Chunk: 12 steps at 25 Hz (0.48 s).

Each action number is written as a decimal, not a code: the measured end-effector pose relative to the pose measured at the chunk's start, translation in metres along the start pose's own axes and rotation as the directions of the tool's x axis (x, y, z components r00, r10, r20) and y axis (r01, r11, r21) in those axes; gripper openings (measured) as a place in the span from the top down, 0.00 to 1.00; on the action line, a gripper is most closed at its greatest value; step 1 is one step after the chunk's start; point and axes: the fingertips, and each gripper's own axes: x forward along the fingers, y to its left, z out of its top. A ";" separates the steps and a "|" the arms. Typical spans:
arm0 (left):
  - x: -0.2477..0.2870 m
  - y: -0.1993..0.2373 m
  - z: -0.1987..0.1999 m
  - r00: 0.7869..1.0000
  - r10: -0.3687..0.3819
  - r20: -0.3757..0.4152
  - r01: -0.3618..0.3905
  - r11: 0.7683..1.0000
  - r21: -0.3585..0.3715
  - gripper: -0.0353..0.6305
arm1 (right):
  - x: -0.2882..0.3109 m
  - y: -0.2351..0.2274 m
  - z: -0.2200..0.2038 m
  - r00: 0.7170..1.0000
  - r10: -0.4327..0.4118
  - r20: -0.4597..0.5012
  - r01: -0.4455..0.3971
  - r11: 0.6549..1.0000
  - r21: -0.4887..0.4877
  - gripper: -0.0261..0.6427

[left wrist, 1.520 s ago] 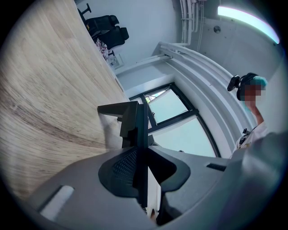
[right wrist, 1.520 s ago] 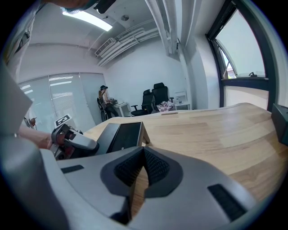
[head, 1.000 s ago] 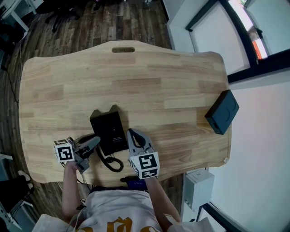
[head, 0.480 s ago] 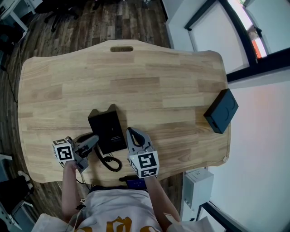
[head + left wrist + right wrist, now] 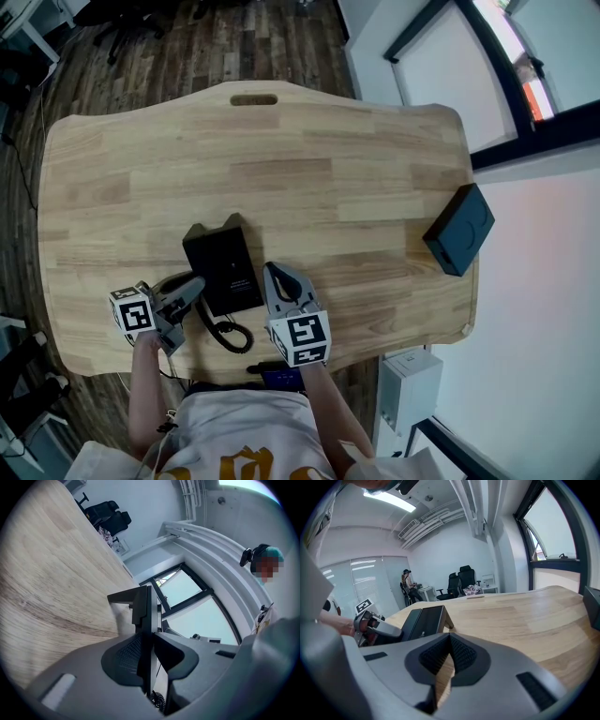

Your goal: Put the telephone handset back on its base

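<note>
The black telephone base (image 5: 225, 264) lies on the wooden table (image 5: 281, 169) near its front edge; it also shows in the right gripper view (image 5: 424, 620). My left gripper (image 5: 191, 291) sits against the base's left side. A thin black part, the telephone handset (image 5: 145, 620), stands between its pads, and the jaws are opening. Most of the handset is hidden under the gripper in the head view. The coiled cord (image 5: 230, 336) loops in front of the base. My right gripper (image 5: 275, 275), shut with nothing in it, rests just right of the base.
A black box (image 5: 459, 232) lies at the table's right edge. A slot (image 5: 255, 101) is cut near the far edge. A white unit (image 5: 412, 380) stands on the floor at the right. Office chairs (image 5: 459, 584) and a person (image 5: 408, 581) are far behind the table.
</note>
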 end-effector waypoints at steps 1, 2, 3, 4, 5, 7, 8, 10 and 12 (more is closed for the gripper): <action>0.000 0.000 0.000 1.000 0.004 0.001 -0.004 1.000 -0.004 0.83 | 0.000 0.000 0.000 1.000 0.000 0.000 0.000 1.000 0.001 0.95; 0.000 0.000 -0.001 1.000 0.006 0.001 -0.006 1.000 -0.005 0.83 | 0.000 0.001 0.000 1.000 0.001 -0.001 -0.001 1.000 0.001 0.95; -0.001 0.001 -0.001 1.000 0.008 0.002 -0.008 1.000 -0.007 0.83 | 0.000 0.002 0.000 1.000 0.003 -0.001 -0.003 1.000 0.001 0.95; -0.001 0.001 -0.001 1.000 0.011 0.005 -0.011 1.000 -0.012 0.83 | 0.000 0.003 0.000 1.000 0.005 0.000 -0.005 1.000 0.001 0.95; -0.001 -0.001 0.000 1.000 0.017 0.007 -0.017 1.000 -0.018 0.82 | 0.000 0.004 0.000 1.000 0.007 0.000 -0.007 1.000 0.000 0.95; 0.000 -0.002 0.001 1.000 0.030 0.007 -0.030 0.999 -0.016 0.81 | 0.000 0.005 0.001 1.000 0.010 0.000 -0.010 1.000 0.000 0.95; -0.001 -0.002 0.002 0.999 0.035 0.007 -0.035 0.999 -0.012 0.81 | 0.000 0.005 0.001 1.000 0.010 0.000 -0.010 1.000 0.001 0.95; -0.001 0.000 0.001 0.999 0.043 0.007 -0.043 0.999 -0.003 0.81 | 0.000 0.004 0.001 1.000 0.008 0.000 -0.008 1.000 0.002 0.95; -0.002 0.002 0.001 0.999 0.054 0.008 -0.054 0.999 0.003 0.79 | -0.001 0.003 0.002 1.000 0.006 0.000 -0.006 1.000 0.003 0.95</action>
